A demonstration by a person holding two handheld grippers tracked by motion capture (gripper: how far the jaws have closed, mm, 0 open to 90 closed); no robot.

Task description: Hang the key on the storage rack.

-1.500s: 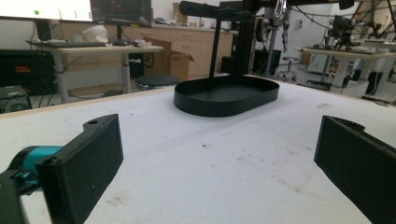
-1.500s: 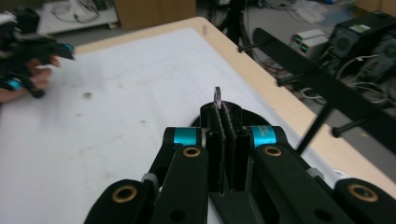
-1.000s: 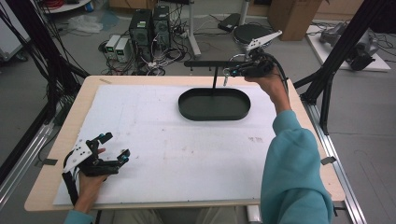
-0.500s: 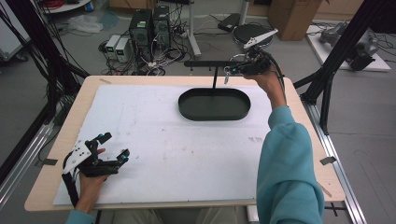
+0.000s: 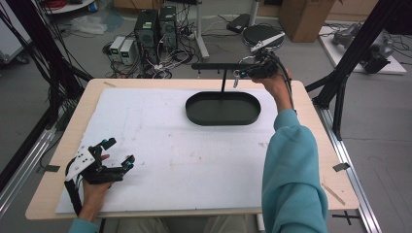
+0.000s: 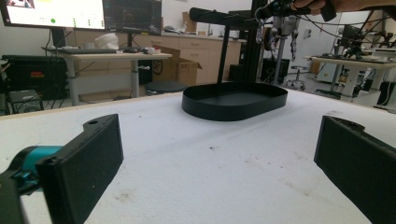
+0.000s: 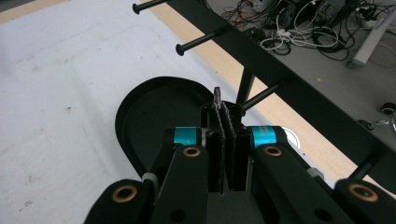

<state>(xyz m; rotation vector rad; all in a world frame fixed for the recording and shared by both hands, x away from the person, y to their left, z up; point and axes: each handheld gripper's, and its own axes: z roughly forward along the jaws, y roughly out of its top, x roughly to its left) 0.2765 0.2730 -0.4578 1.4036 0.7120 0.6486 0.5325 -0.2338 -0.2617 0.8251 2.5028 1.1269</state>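
A black oval tray [image 5: 194, 114] sits at the far middle of the white mat, and a post rises from it to a black bar with pegs [image 5: 209, 65]. My right gripper [image 5: 240, 73] hovers at the bar's right end, level with the pegs. Its jaws [image 7: 227, 109] are shut on a thin dark strip [image 7: 217, 97] that sticks up past the pads. A small metal piece [image 5: 236, 78] dangles below them. My left gripper [image 5: 119, 151] rests on the mat at the near left, open and with nothing between its pads [image 6: 84, 163]. It faces the tray [image 6: 205, 109].
The white mat [image 5: 170, 160] covers most of the wooden table. Beyond the far edge, computers and tangled cables [image 5: 155, 34] lie on the floor. Black frame struts [image 5: 350, 73] stand right of the table. The teal sleeve [image 5: 291, 170] crosses the mat's right side.
My right gripper has drifted slightly down and along the bar, still shut on the strip. The left gripper has stayed where it was.
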